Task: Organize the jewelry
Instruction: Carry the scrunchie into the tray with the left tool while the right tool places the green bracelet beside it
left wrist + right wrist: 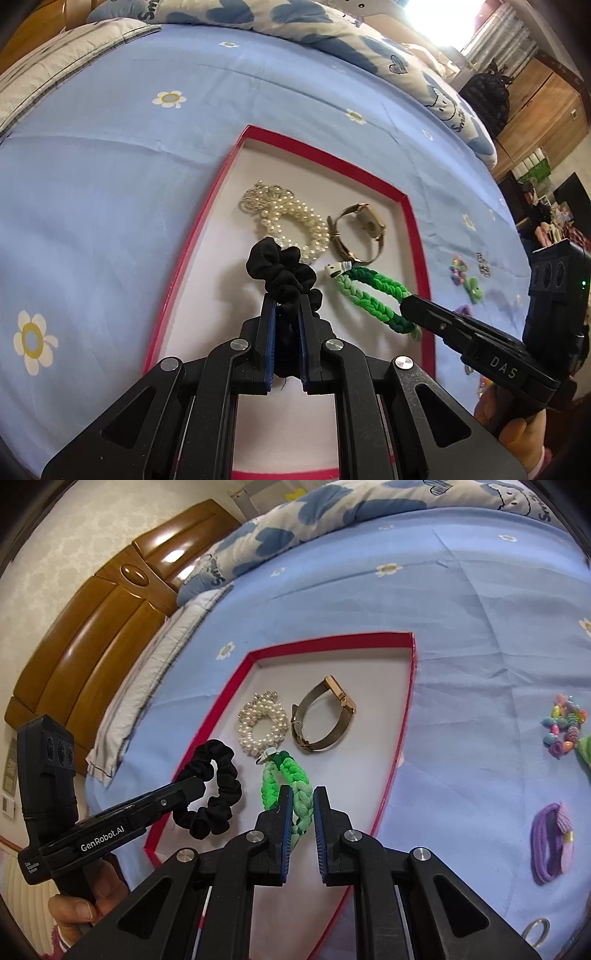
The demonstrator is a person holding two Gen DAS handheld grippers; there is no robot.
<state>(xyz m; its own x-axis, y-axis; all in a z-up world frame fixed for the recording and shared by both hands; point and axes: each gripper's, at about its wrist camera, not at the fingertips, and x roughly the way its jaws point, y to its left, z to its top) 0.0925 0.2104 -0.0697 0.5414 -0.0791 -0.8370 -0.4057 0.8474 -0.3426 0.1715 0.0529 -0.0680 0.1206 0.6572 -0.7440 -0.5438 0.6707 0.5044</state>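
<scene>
Both tools hang over the red-rimmed tray [406, 206] on the bed [110, 184], each carrying a band.

Left: left tool [287, 314] clamped on the black scrunchie [280, 273]. Most of the loop sticks out past the tips, above the tray's near-left part, and seems clear of the lining. In the right wrist view the loop [218, 794] reaches out over the tray's left rim.

Centre, already lying in the tray: pearl band [291, 221], then the watch [360, 230] just beside it on the right. The scrunchie's far edge overlaps the pearls in the left wrist view; touching or merely in front, cannot tell.

Right: right tool [303, 805] closed on the green braid [284, 786], gripped at its near end. The braid's far end, with a small white charm, points at the gap between pearls and watch and lies close to both.

Outside the tray, toward the bed's right edge: bead cluster [563, 723], purple tie [552, 843], both yet to be gathered.

Judgement on the step: placing both bands. To do it well, lower each until the loop rests on bare lining before letting go. Keep the scrunchie nearer than the pearls, inside the left rim. Set the braid short of the watch so the charm does not snag the strap. Release one at a time, then lift straight off.
</scene>
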